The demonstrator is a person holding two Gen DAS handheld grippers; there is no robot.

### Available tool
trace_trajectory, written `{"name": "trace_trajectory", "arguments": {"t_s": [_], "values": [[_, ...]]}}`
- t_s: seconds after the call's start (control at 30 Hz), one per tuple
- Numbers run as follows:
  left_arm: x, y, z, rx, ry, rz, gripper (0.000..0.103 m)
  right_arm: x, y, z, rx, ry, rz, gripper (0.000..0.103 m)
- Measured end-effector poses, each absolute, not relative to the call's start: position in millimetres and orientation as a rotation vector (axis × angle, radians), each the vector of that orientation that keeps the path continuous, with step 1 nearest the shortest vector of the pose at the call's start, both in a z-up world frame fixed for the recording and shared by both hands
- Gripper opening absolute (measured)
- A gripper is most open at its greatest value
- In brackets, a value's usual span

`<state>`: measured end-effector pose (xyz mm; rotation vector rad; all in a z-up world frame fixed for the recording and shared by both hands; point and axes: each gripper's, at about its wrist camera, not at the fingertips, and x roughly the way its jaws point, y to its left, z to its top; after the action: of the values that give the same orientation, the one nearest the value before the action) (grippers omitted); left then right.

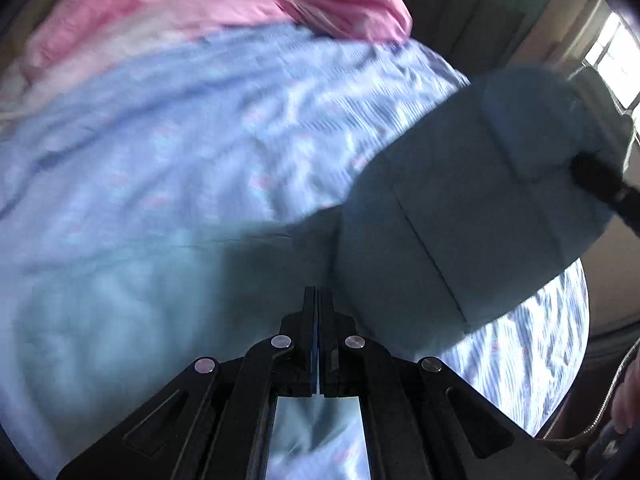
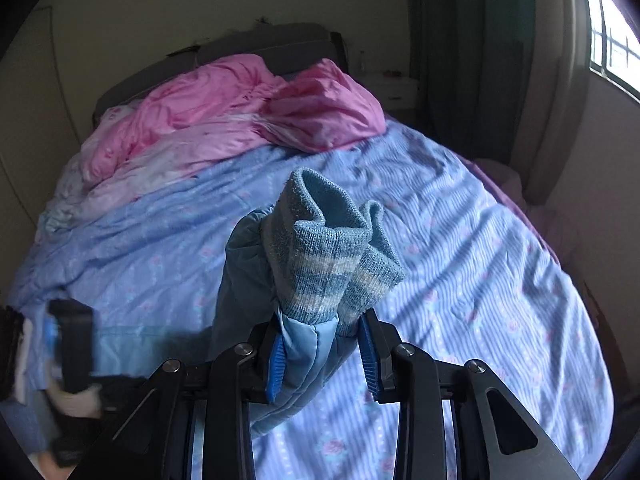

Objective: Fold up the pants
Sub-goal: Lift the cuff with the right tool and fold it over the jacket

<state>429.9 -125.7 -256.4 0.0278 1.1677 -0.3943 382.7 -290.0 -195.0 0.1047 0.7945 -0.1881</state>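
The pants [image 1: 460, 216] are light blue quilted trousers with knitted striped cuffs [image 2: 324, 256]. In the left wrist view my left gripper [image 1: 318, 300] is shut, its fingers pinched on a fold of the pants fabric, which spreads left over the bed. A pant leg rises to the right toward my right gripper [image 1: 600, 188]. In the right wrist view my right gripper [image 2: 324, 344] is shut on the leg just below the cuffs, which stick up past the blue pads [image 2: 276, 364]. The left gripper [image 2: 76, 344] shows blurred at the far left.
The bed is covered with a blue flowered sheet [image 2: 460, 280]. A crumpled pink duvet [image 2: 240, 120] lies at the head end. A window [image 2: 612, 40] and dark green curtain [image 2: 460, 40] stand to the right. A nightstand [image 2: 396, 88] sits beside the headboard.
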Motion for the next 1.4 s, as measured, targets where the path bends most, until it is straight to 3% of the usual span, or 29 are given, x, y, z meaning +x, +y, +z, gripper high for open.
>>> {"name": "trace_trajectory", "arguments": {"t_s": [0.3,0.53,1.07,1.33,1.4], "values": [[390,-22,-183,-0.035,1.086,-0.279,0.002,376,-198,-167,-0.078,0.798,-0.117,0.033],[362,66,-182,-0.104,1.085,-0.213,0.002,381,-108,-176,-0.185,0.828,-0.024,0.033],[337,179,-219,-0.170,1.142,-0.142,0.002,379,46,-252,-0.459,0.927,0.060,0.033],[331,203,-228,-0.188,1.162,-0.113,0.003,360,77,-275,-0.573,0.952,0.123,0.055],[330,209,-227,-0.198,1.160,-0.099,0.003,354,81,-274,-0.562,0.955,0.166,0.057]]}}
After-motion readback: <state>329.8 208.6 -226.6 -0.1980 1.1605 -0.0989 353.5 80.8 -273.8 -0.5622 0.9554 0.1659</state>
